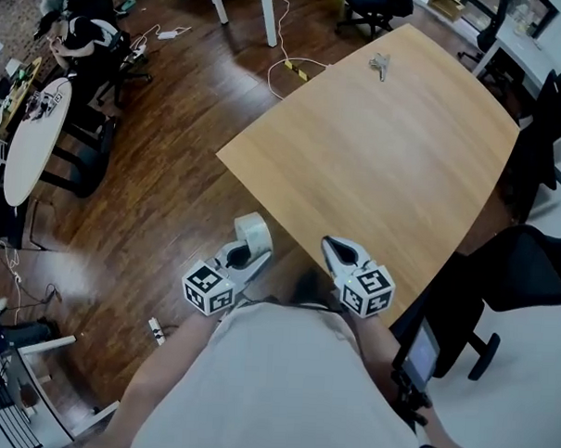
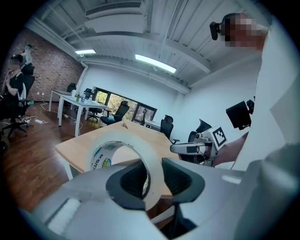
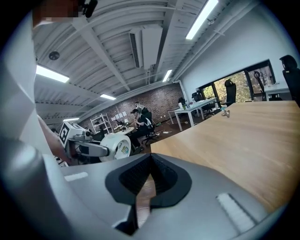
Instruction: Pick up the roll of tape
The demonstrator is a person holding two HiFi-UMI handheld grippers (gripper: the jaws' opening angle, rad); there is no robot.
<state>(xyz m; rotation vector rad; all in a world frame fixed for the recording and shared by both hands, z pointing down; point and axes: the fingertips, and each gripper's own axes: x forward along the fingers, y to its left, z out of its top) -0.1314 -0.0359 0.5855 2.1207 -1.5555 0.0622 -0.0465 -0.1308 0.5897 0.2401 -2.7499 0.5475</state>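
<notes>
The roll of tape [image 1: 253,232] is whitish, with a printed core. My left gripper [image 1: 248,250] is shut on its wall and holds it in the air, just off the near corner of the wooden table [image 1: 386,149]. In the left gripper view the roll [image 2: 96,159] stands upright, one jaw inside the ring and the other outside, with the left gripper [image 2: 150,177] closed on it. My right gripper [image 1: 331,246] hovers beside it over the table's near edge, shut and empty. In the right gripper view the right gripper [image 3: 149,180] has its pads together, and the roll [image 3: 116,146] shows at the left.
A bunch of keys [image 1: 378,65] lies at the table's far end. Black office chairs [image 1: 525,266] stand at the right. A white round table [image 1: 34,138] and a seated person [image 1: 85,33] are at the far left. Cables [image 1: 287,70] trail over the wooden floor.
</notes>
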